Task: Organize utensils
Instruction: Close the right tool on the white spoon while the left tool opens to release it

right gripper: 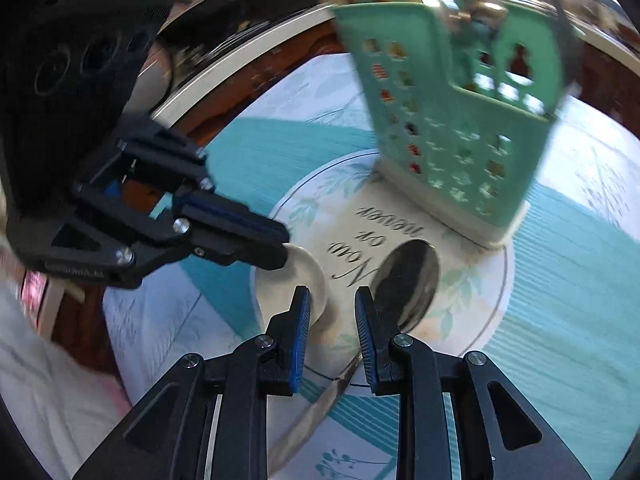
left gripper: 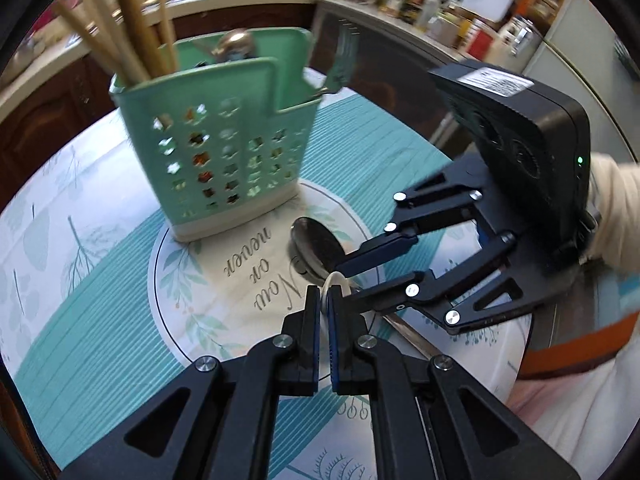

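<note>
Lying on the round placemat (right gripper: 472, 304), the metal spoon (right gripper: 408, 280) sits at 5 o'clock of the green utensil caddy (left gripper: 224, 140), near its base. The white ceramic spoon (right gripper: 296, 280) lies just beside it at 9 o'clock. Left gripper (left gripper: 325, 300) pinches the white spoon's rim. Right gripper (right gripper: 332, 308) is spread, straddling the metal spoon's handle. Caddy holds chopsticks (left gripper: 120, 28).

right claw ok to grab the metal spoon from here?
Probably yes. The right claw is open right over the metal spoon, handle between its fingers; the left claw grips the white spoon alongside, slightly crowding.
</note>
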{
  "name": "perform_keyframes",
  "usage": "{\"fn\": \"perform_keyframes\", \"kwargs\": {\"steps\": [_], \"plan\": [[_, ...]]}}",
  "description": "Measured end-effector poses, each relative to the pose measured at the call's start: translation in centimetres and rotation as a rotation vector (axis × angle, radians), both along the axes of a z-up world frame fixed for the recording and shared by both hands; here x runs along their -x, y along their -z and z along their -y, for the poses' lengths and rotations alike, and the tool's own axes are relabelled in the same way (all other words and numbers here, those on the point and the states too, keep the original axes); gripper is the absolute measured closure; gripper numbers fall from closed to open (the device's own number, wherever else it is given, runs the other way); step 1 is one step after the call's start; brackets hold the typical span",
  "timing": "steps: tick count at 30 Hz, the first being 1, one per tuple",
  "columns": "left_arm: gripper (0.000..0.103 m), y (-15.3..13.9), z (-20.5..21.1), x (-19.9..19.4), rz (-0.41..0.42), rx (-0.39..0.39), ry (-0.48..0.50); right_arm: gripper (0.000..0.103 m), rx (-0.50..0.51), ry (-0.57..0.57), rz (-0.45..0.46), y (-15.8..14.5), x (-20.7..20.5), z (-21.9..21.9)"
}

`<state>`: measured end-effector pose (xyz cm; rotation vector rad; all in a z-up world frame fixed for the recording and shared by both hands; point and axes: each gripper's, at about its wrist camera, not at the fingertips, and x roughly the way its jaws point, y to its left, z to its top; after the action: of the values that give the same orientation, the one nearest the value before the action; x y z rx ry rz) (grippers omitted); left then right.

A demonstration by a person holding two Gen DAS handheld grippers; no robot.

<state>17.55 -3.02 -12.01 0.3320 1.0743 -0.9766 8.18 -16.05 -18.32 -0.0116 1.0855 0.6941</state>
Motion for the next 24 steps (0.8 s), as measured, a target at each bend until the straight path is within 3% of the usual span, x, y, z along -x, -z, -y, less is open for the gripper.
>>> {"fn": "perform_keyframes", "kwargs": {"steps": [5, 11, 17, 24], "plan": [[0.102, -1.0, 0.2, 1.0, 0.052, -0.009, 0.108, 0.080, 0.034, -0.116, 0.042, -0.8, 0.7, -0.6], [0.101, -1.8, 0.6, 1.7, 0.079, -0.027, 0.176, 0.096, 0.054, -0.184, 0.084, -2.5, 0.5, -1.3], [0.098, -3.3, 0.6, 1.0, 0.042, 0.000, 0.141, 0.099, 0.065, -0.108, 0.141, -4.4, 1.2, -0.6], [0.075, -6.8, -0.1, 0.3, 0.021, 0.044, 0.041, 0.099, 0.089, 0.061, 0.255, -8.9, 2.2, 1.4]]}}
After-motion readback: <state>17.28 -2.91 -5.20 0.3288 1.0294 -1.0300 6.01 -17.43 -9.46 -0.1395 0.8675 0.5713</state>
